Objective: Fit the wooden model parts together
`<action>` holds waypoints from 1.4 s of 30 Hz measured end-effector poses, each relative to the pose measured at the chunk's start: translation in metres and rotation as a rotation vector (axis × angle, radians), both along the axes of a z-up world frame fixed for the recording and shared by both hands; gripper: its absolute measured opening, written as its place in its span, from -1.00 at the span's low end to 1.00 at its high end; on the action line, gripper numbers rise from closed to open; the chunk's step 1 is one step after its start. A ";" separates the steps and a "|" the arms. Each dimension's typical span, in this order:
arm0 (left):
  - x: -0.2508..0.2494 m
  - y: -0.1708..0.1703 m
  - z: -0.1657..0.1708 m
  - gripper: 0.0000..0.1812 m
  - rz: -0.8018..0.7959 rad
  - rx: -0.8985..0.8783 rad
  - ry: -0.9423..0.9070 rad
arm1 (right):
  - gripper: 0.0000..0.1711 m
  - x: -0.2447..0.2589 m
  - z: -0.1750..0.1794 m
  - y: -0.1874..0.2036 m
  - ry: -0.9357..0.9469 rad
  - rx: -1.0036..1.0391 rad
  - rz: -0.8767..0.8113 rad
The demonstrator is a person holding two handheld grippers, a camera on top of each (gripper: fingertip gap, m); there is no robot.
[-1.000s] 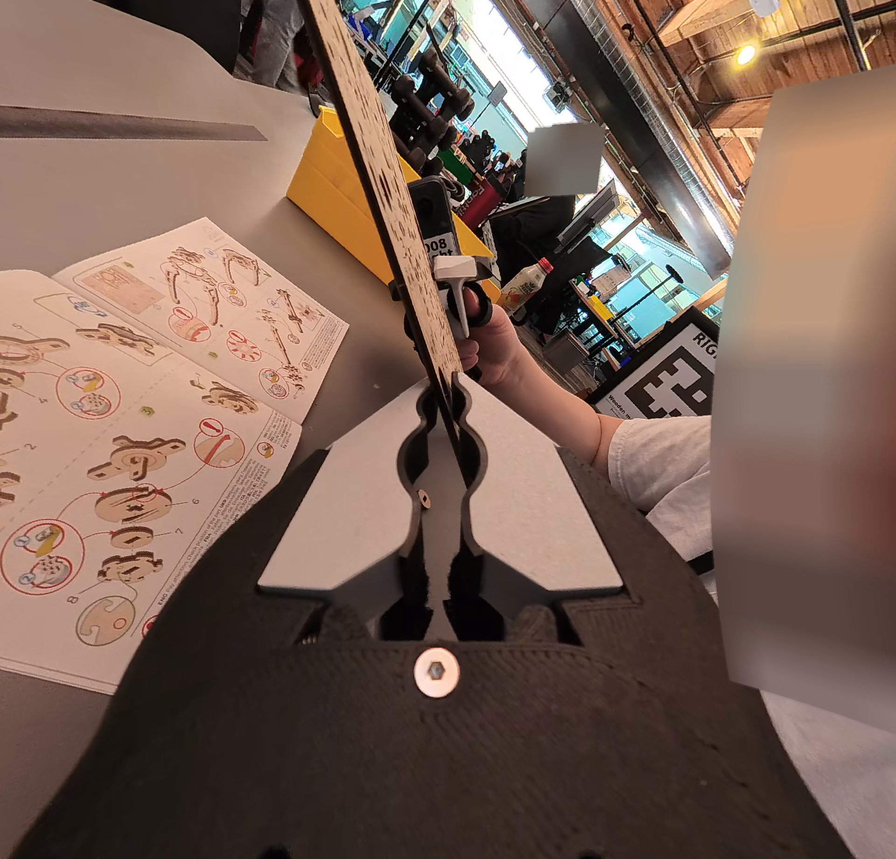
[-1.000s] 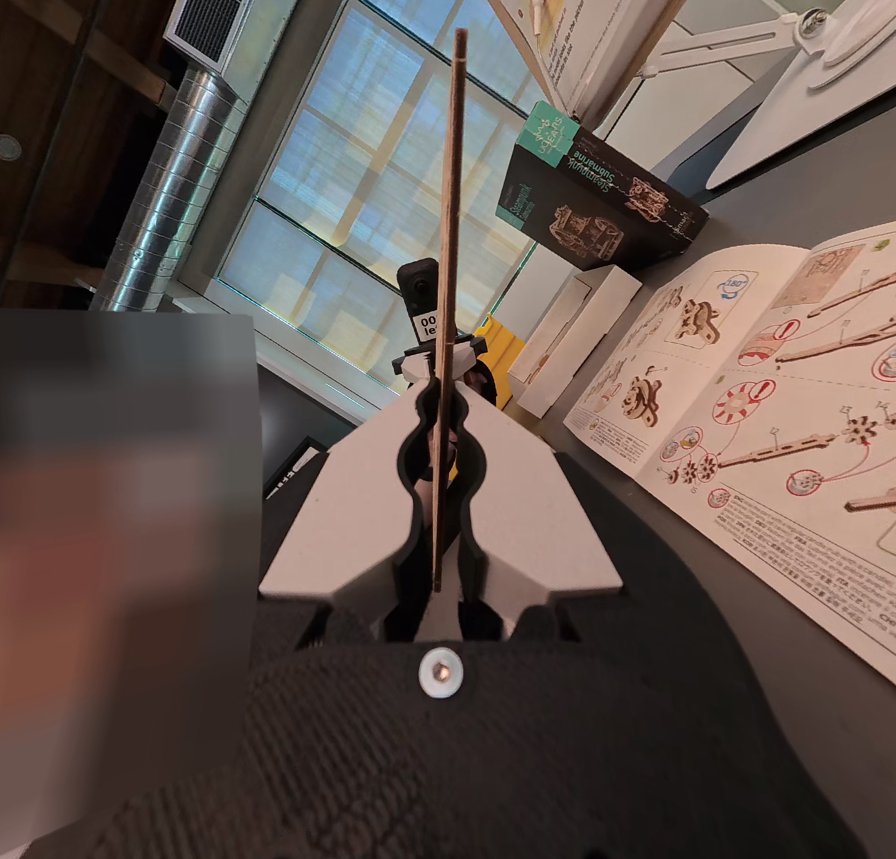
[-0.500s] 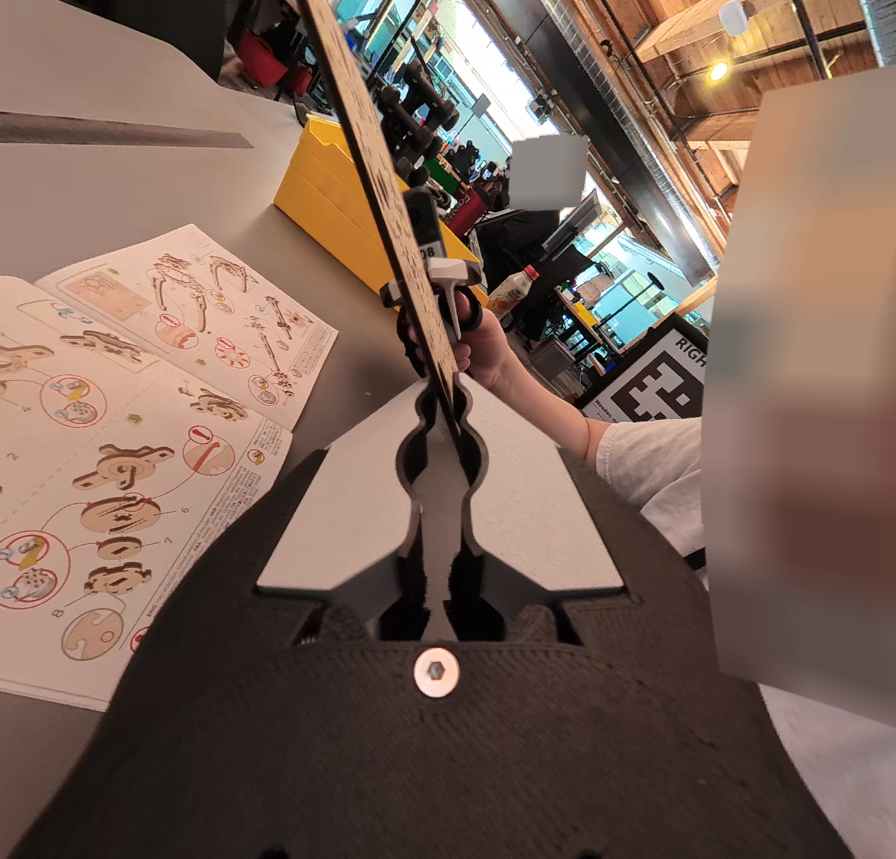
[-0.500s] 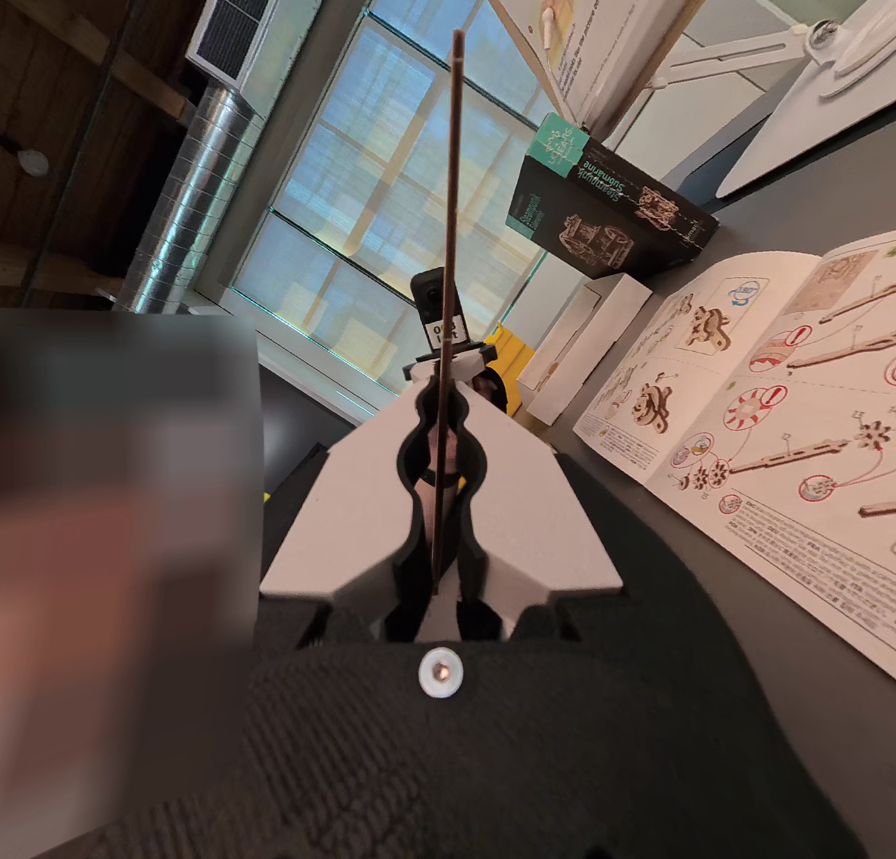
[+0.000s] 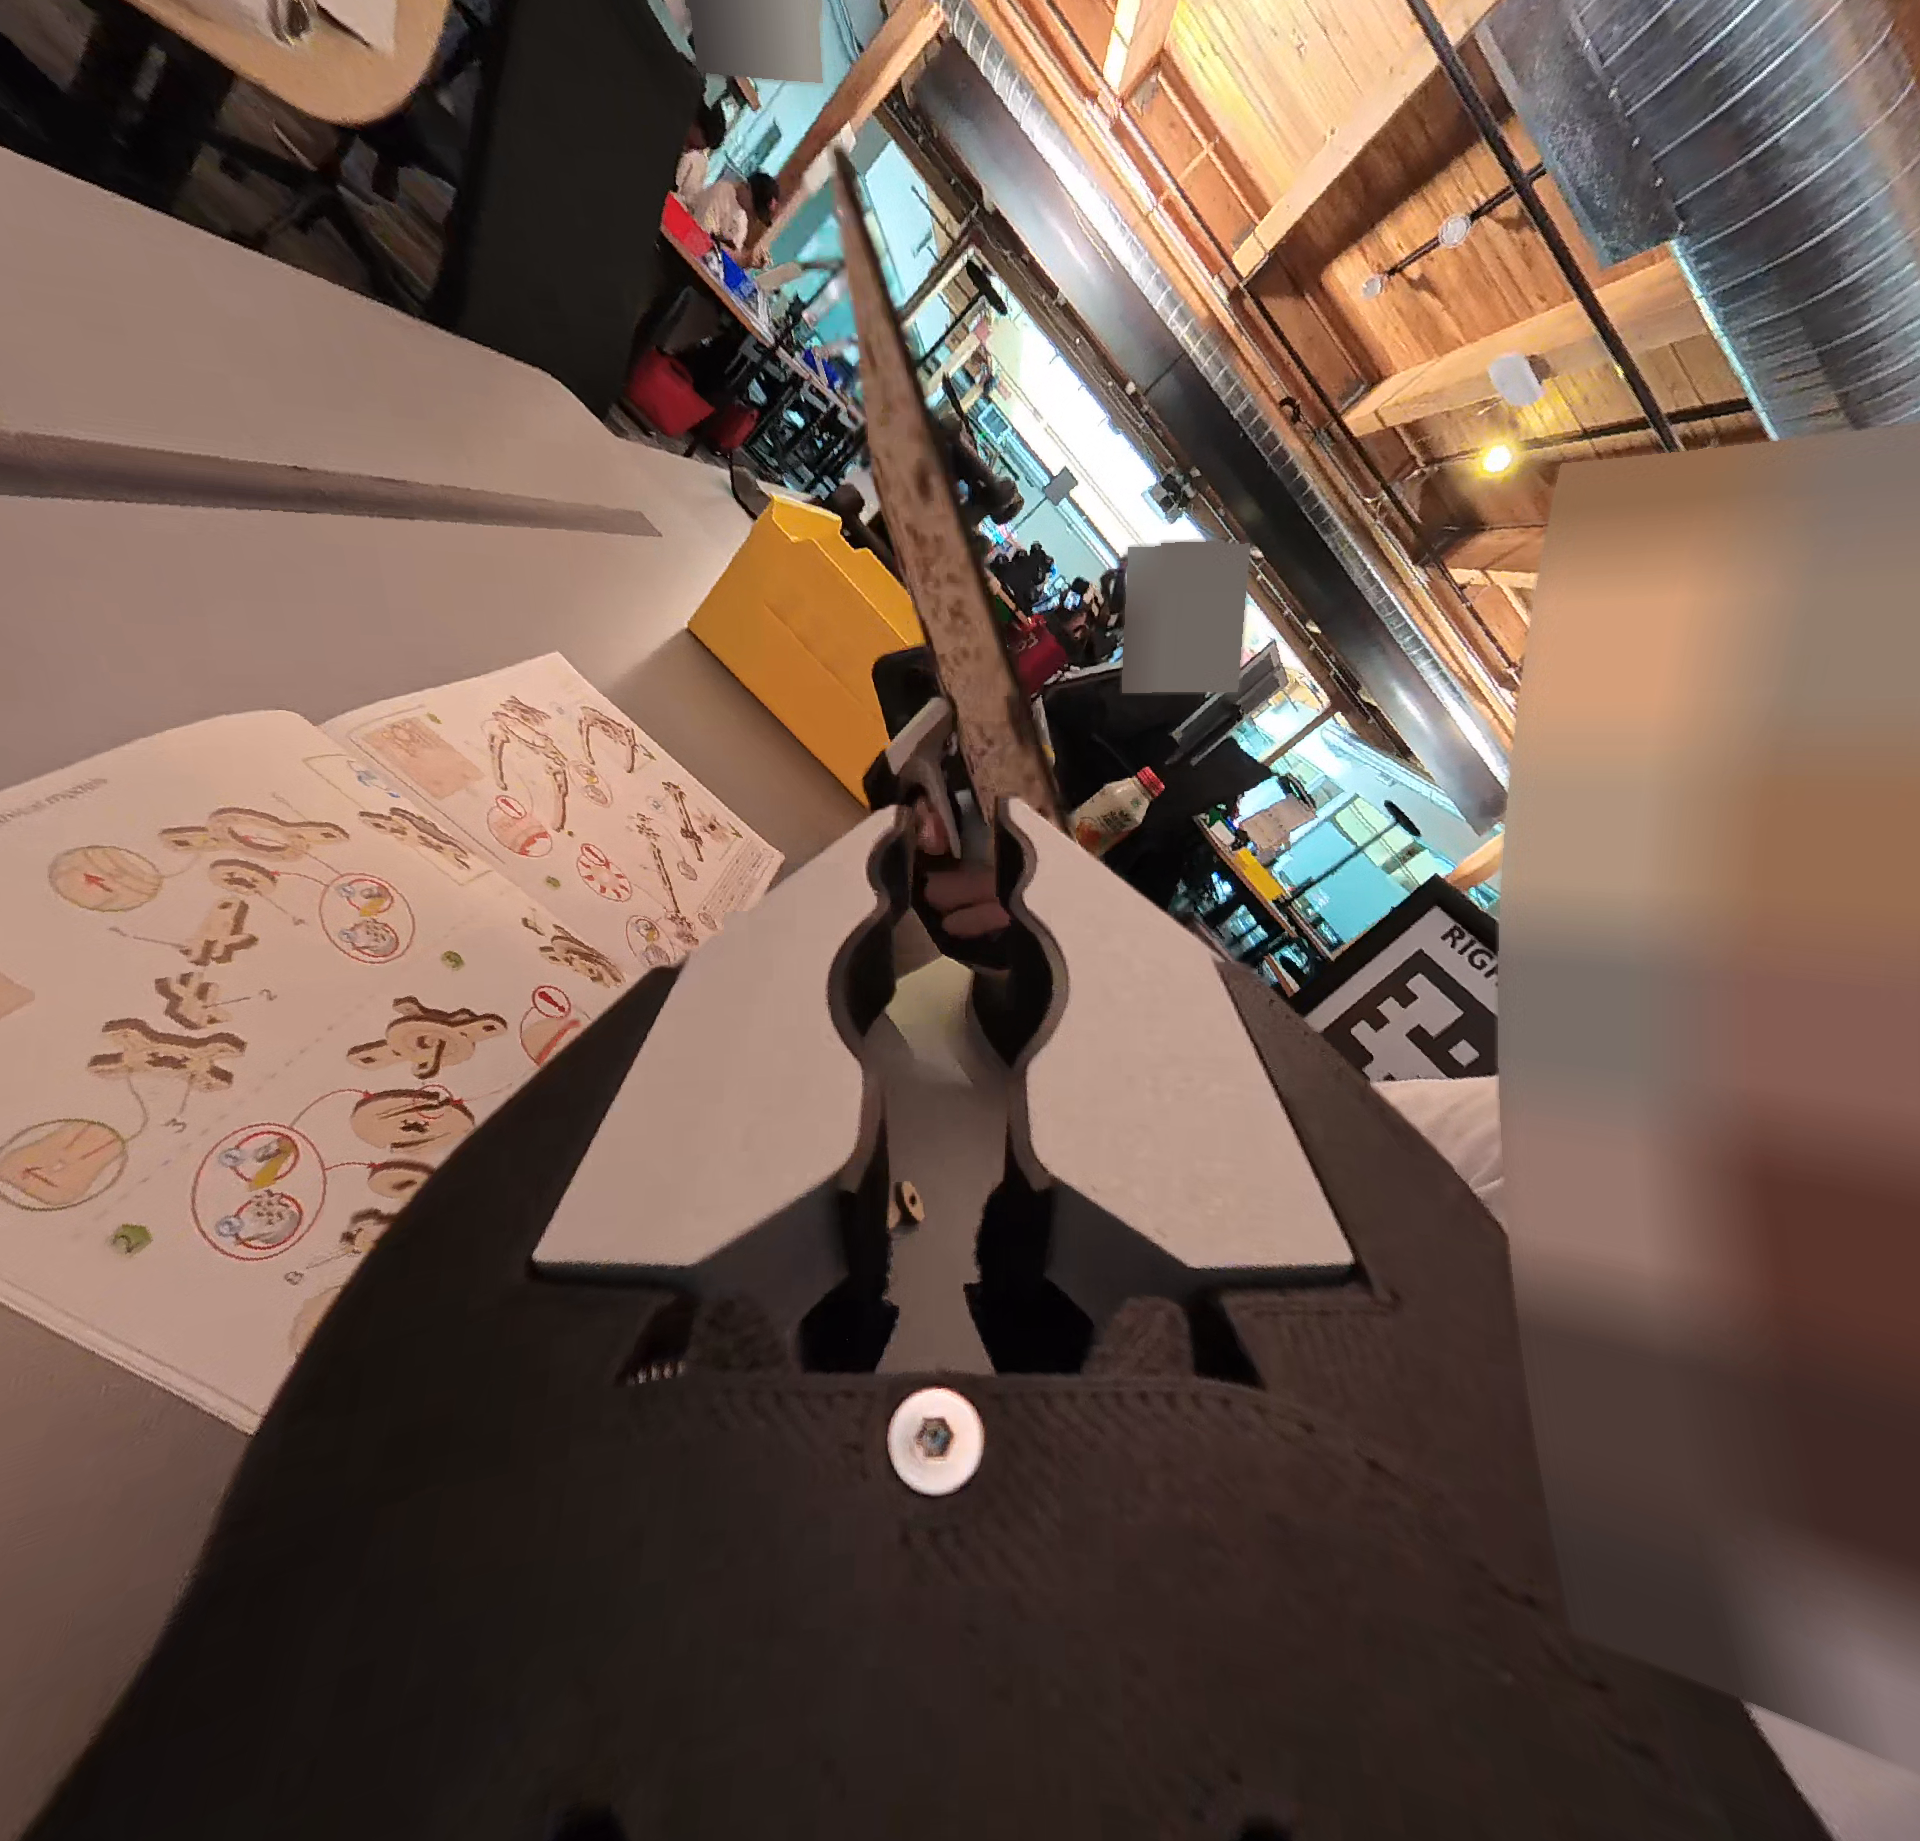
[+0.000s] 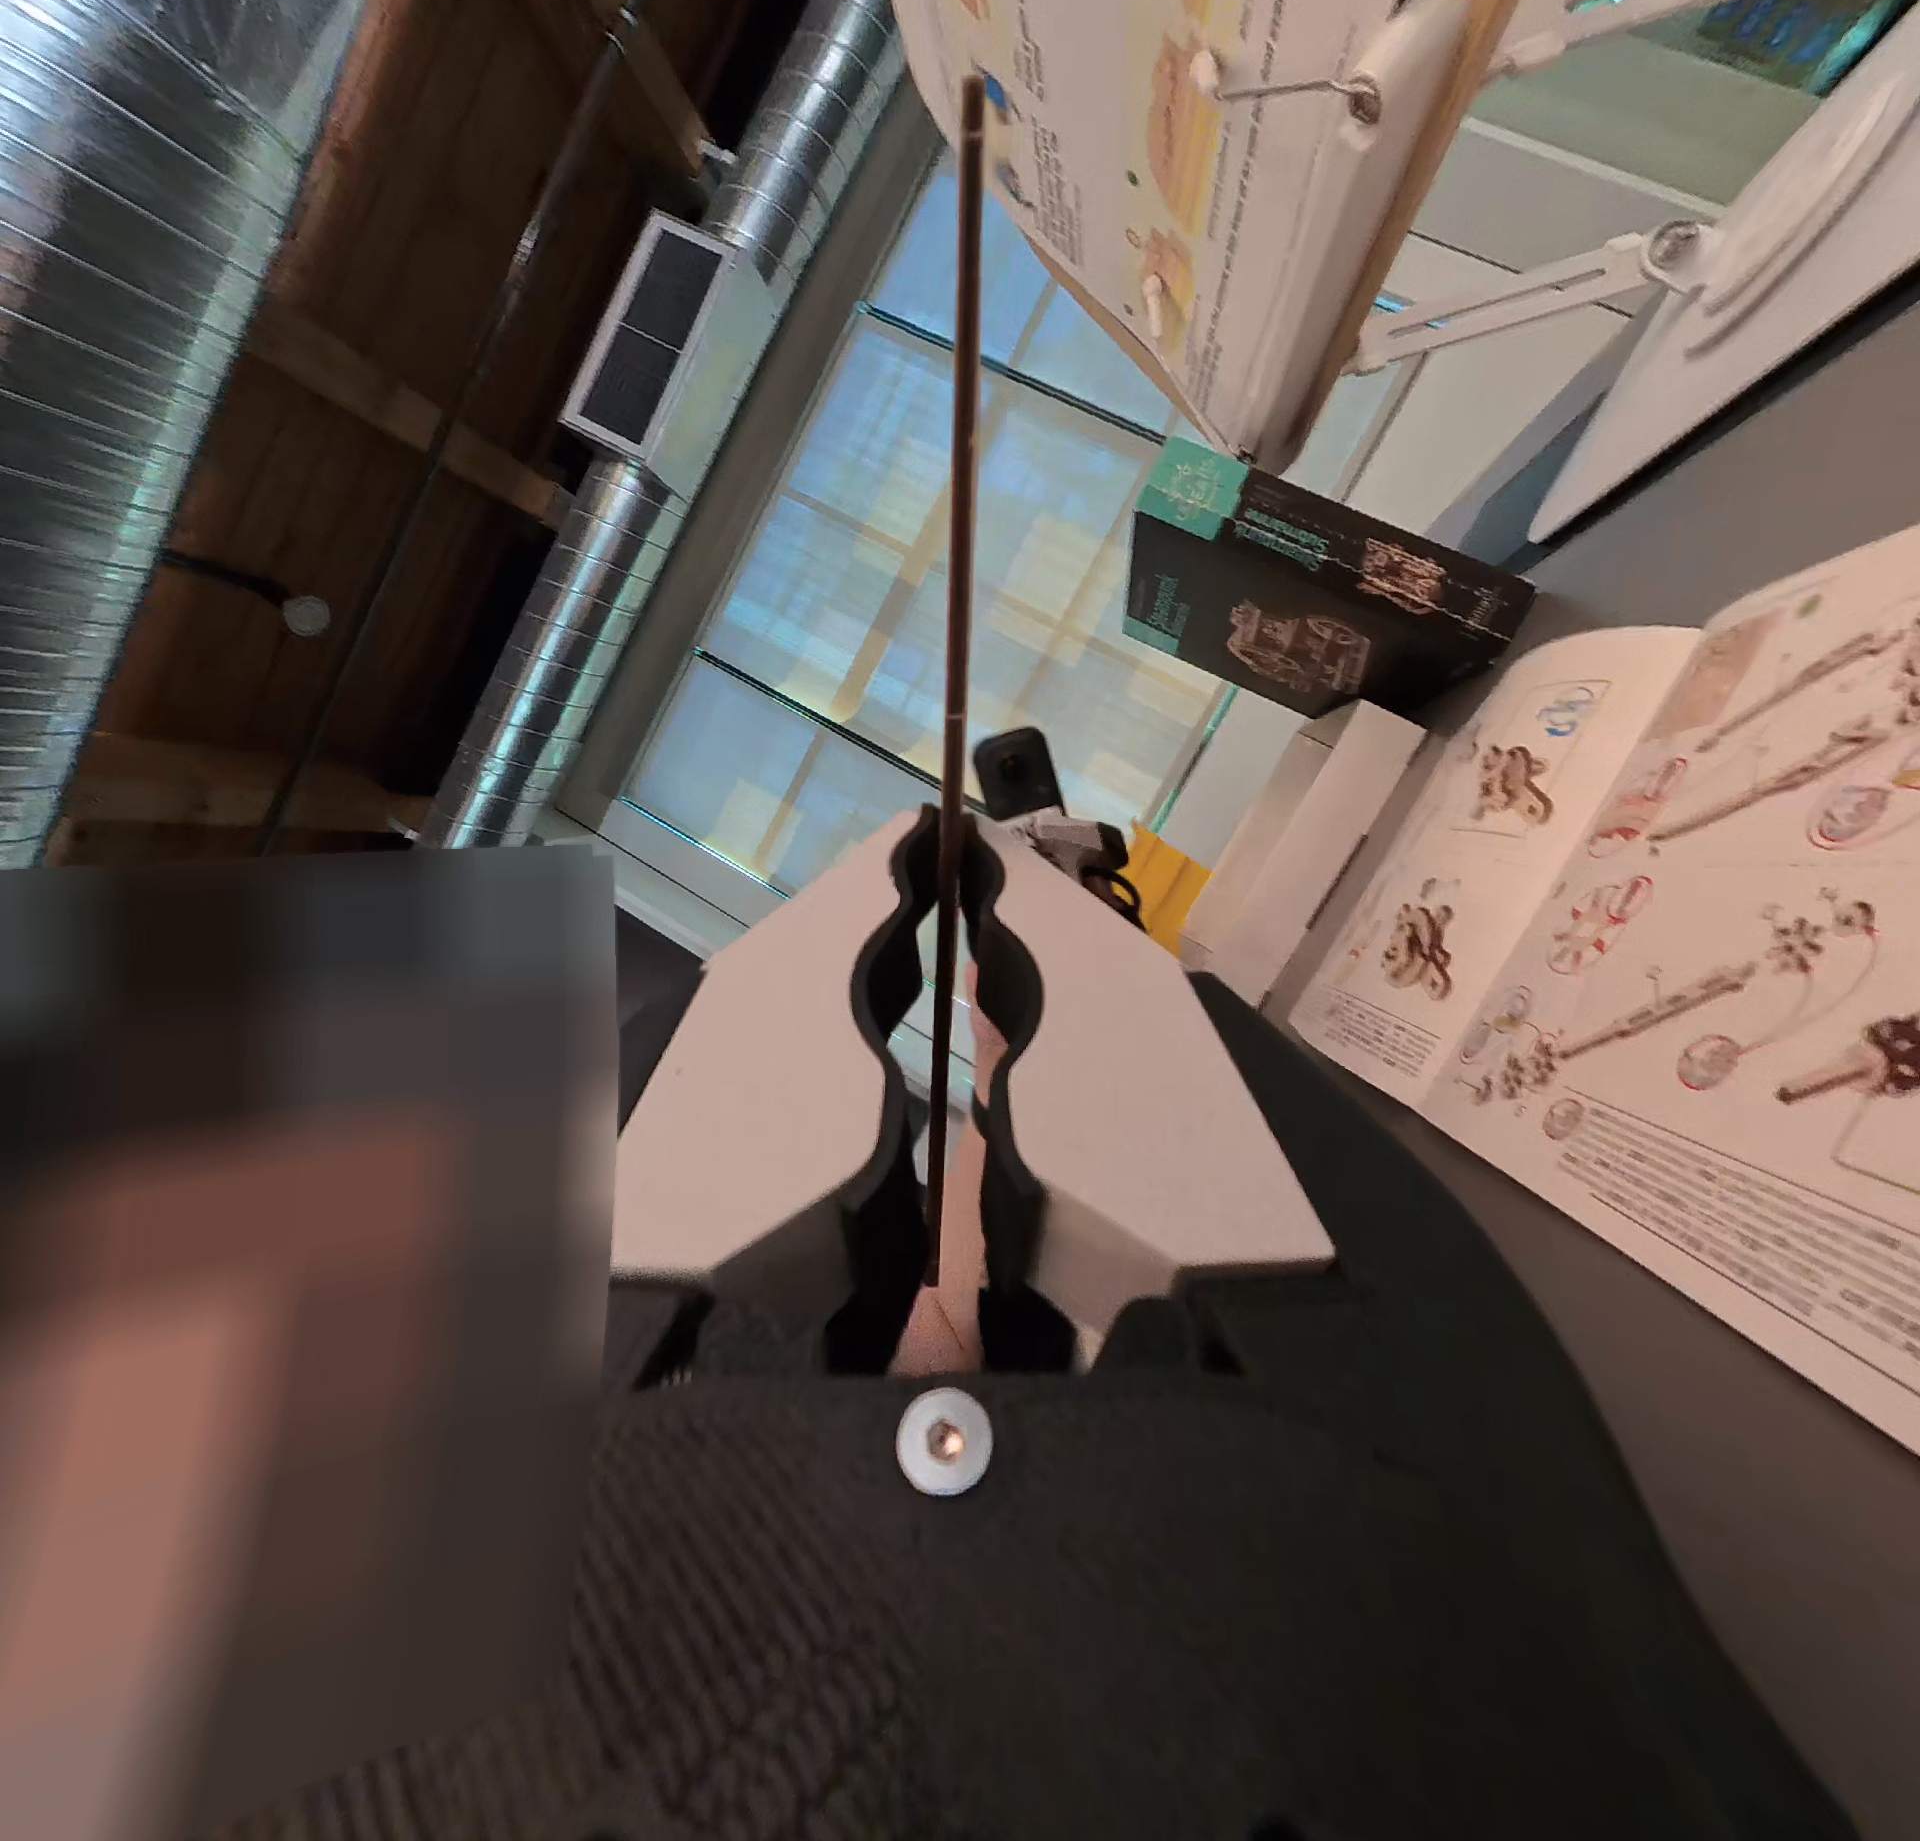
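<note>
A thin wooden parts sheet [image 5: 925,503] stands upright in the air. In the right wrist view I see it edge-on [image 6: 961,544]. My right gripper [image 6: 948,841] is shut on its lower part, and the sheet runs deep between the fingers. My left gripper [image 5: 954,815] has its jaws a little apart. The sheet passes just beyond its right fingertip, and I see no grip on it. The right gripper's white finger [image 5: 920,742] shows behind the sheet. The left gripper [image 6: 1060,841] shows just right of the sheet's edge.
An open instruction booklet [image 5: 312,960] lies on the grey table [image 5: 208,596] and also shows in the right wrist view [image 6: 1662,960]. A yellow bin [image 5: 790,628], a black kit box [image 6: 1330,596] and a white box [image 6: 1320,835] stand behind it. A small wooden ring [image 5: 906,1204] shows between my left fingers. Across from one pair of fingers to the other is roughly 15 cm.
My left jaws have widened and let go of the sheet's edge, and the left gripper now sits beside the sheet. Both views have tilted upward. My right gripper keeps its hold.
</note>
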State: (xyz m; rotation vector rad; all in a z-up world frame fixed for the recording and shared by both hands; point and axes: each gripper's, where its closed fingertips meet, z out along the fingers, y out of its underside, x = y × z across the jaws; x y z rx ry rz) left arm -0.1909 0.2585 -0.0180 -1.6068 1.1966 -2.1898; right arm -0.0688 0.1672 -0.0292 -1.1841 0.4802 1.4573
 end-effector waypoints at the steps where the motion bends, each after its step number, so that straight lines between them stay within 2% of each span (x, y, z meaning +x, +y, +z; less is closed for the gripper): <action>1: 0.000 0.003 0.002 -0.86 0.018 -0.003 -0.012 | -0.99 0.002 0.005 -0.002 0.020 0.031 -0.001; 8: -0.005 0.021 0.014 -0.90 0.094 -0.029 -0.068 | -0.97 0.006 0.024 -0.011 0.105 0.158 0.019; 20: -0.005 0.011 0.015 -0.95 0.050 -0.018 -0.079 | -0.99 -0.002 0.015 -0.004 -0.046 0.080 -0.020; 25: -0.001 0.007 0.007 -0.80 0.031 -0.016 -0.037 | -0.99 -0.010 0.010 -0.001 -0.150 0.042 -0.024; 30: 0.002 0.003 0.001 -0.73 0.024 0.016 -0.003 | -0.99 -0.011 0.007 0.000 -0.154 0.028 -0.019; 42: 0.002 -0.003 -0.002 -0.81 -0.006 0.024 0.007 | -1.00 -0.015 0.005 0.001 -0.185 0.020 -0.012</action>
